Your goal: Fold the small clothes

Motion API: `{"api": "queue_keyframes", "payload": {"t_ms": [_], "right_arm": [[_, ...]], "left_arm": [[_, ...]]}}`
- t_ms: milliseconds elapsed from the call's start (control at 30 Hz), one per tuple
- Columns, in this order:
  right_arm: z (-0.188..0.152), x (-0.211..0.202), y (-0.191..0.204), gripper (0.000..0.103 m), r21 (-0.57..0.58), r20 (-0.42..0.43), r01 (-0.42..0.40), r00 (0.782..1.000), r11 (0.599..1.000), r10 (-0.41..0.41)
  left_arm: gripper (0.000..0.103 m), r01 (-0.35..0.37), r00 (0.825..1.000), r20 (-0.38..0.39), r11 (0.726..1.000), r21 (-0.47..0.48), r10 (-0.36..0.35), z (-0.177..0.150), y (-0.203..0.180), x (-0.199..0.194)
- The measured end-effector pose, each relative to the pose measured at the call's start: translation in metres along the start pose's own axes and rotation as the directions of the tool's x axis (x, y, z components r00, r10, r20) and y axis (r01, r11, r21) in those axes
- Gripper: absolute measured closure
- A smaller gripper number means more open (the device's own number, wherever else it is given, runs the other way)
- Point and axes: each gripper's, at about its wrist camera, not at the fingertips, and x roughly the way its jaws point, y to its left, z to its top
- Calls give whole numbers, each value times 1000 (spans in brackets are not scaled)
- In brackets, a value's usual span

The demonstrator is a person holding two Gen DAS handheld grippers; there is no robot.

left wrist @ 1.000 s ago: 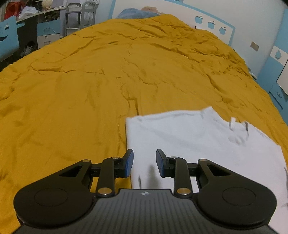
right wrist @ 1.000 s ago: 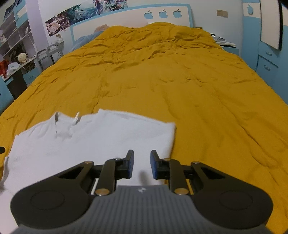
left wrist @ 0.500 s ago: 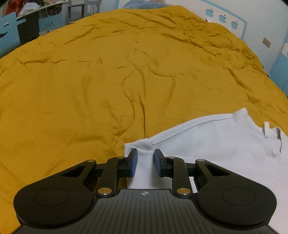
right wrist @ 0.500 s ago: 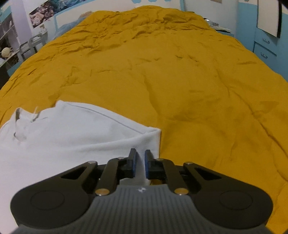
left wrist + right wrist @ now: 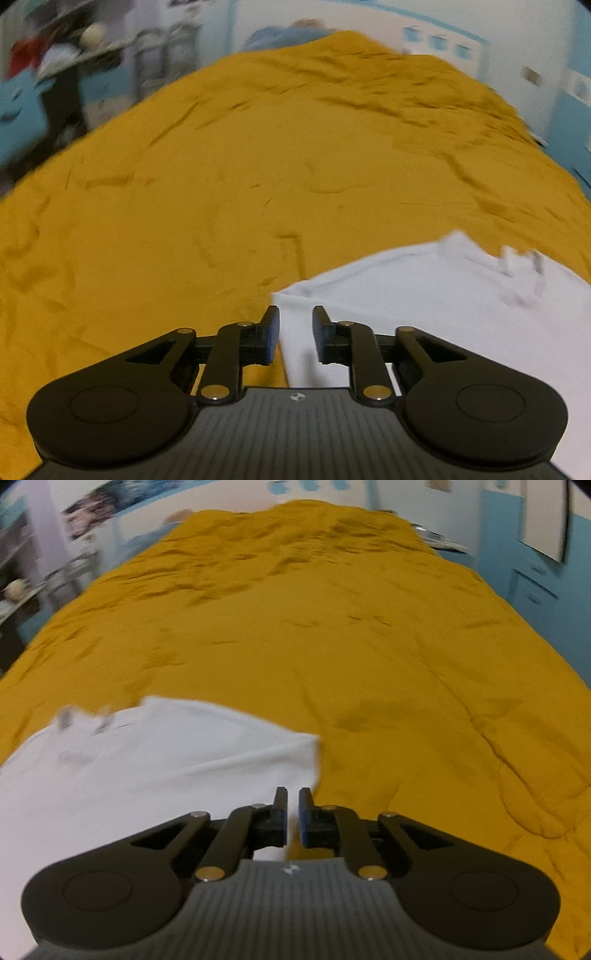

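A white garment (image 5: 424, 314) lies flat on a mustard-yellow bedspread (image 5: 258, 166), its neck opening (image 5: 521, 266) toward the far side. My left gripper (image 5: 295, 314) is at the garment's left corner. Its blue pads stand a little apart with the cloth bunched between them, and the corner travels with it. In the right wrist view the same garment (image 5: 147, 775) fills the lower left. My right gripper (image 5: 292, 794) is shut on its right corner, and only a thin strip of white shows between the pads. Both pictures are blurred by motion.
The bedspread (image 5: 369, 646) stretches far ahead to a white and blue headboard (image 5: 436, 40). A cluttered desk and shelves (image 5: 55, 66) stand beyond the bed's left edge. Blue drawers (image 5: 535, 583) stand beyond its right edge.
Both grippers came down onto the garment's near corners and closed on them. Both now pull back with the corners, and more of the room shows above the bed.
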Motion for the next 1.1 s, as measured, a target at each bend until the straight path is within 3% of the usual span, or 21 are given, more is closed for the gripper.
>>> {"api": "queue_keyframes", "payload": {"t_ms": [167, 233, 300, 500, 633, 800, 933, 1100], "right_arm": [[-13, -72, 24, 100, -112, -4, -89, 996, 990, 89], [-25, -105, 35, 93, -166, -7, -117, 993, 979, 118], [-47, -142, 45, 84, -219, -8, -139, 990, 966, 141], [-123, -227, 67, 80, -345, -41, -193, 981, 918, 191], [-187, -269, 80, 74, -448, -93, -220, 975, 867, 200], [-256, -293, 88, 64, -537, -184, -237, 970, 810, 161], [-294, -305, 92, 54, -600, -228, -241, 966, 763, 127], [-327, -317, 95, 45, -679, -225, -213, 971, 702, 77]], "left_arm": [[68, 92, 995, 29, 985, 146, -98, -11, -14, -67], [63, 131, 989, 38, 972, 196, -142, -18, -17, -94], [63, 178, 981, 33, 952, 248, -192, -28, -20, -119], [61, 272, 959, -41, 872, 407, -280, -79, -30, -180], [47, 310, 949, -131, 780, 544, -286, -129, -40, -207], [45, 340, 940, -258, 620, 707, -221, -190, -60, -219], [30, 347, 938, -285, 492, 798, -200, -230, -60, -230], [29, 319, 948, -293, 374, 871, -126, -277, -63, -239]]}}
